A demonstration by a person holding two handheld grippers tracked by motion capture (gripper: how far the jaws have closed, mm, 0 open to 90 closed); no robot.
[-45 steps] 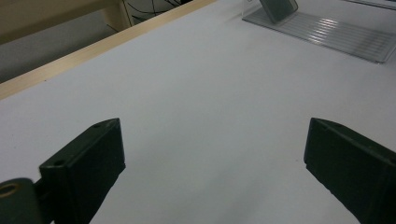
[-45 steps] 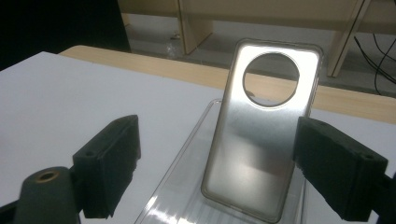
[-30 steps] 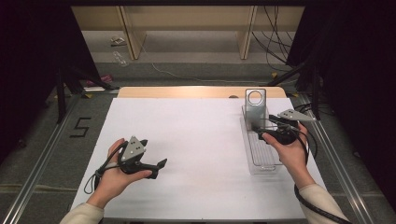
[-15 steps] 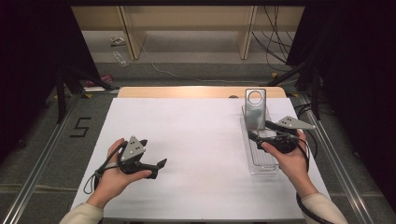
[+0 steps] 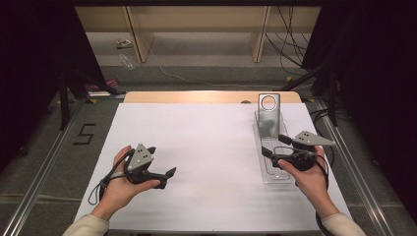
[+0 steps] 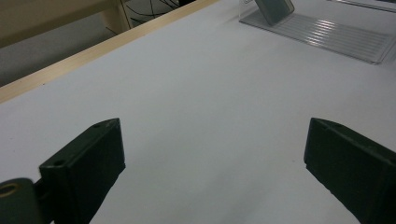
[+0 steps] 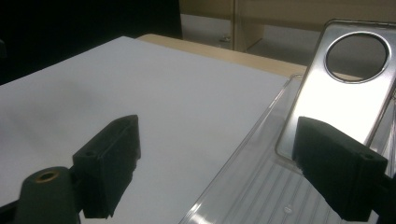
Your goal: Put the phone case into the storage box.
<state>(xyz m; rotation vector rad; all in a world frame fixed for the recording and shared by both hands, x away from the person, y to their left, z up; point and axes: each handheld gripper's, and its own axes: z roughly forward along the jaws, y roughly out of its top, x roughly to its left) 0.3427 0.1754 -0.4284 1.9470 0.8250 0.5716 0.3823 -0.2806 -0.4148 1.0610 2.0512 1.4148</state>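
The silvery phone-case-like plate (image 7: 341,88) with a round cut-out near its top stands tilted back at the far end of a clear ribbed tray (image 7: 252,186); from the right gripper view it rises just beyond and slightly inside the right-hand jaw, its lower edge seated in the tray, presumably leaned that way so a gripper can get at its edges. The right gripper (image 5: 276,146) hovers over the near half of that tray with its jaws spread wide and nothing between them (one jaw over the white table surface, the other over the tray), which reads to me as lining up on the plate rather than gripping yet.

Further out, the left gripper (image 5: 161,163) sits low by the near left part of the white table (image 5: 196,142), well apart from the tray. Its jaws are also wide apart and empty, with bare white surface between them and the tray (image 6: 327,35) far ahead, beyond the right-hand jaw. I judge it is parked there to stay out of the way
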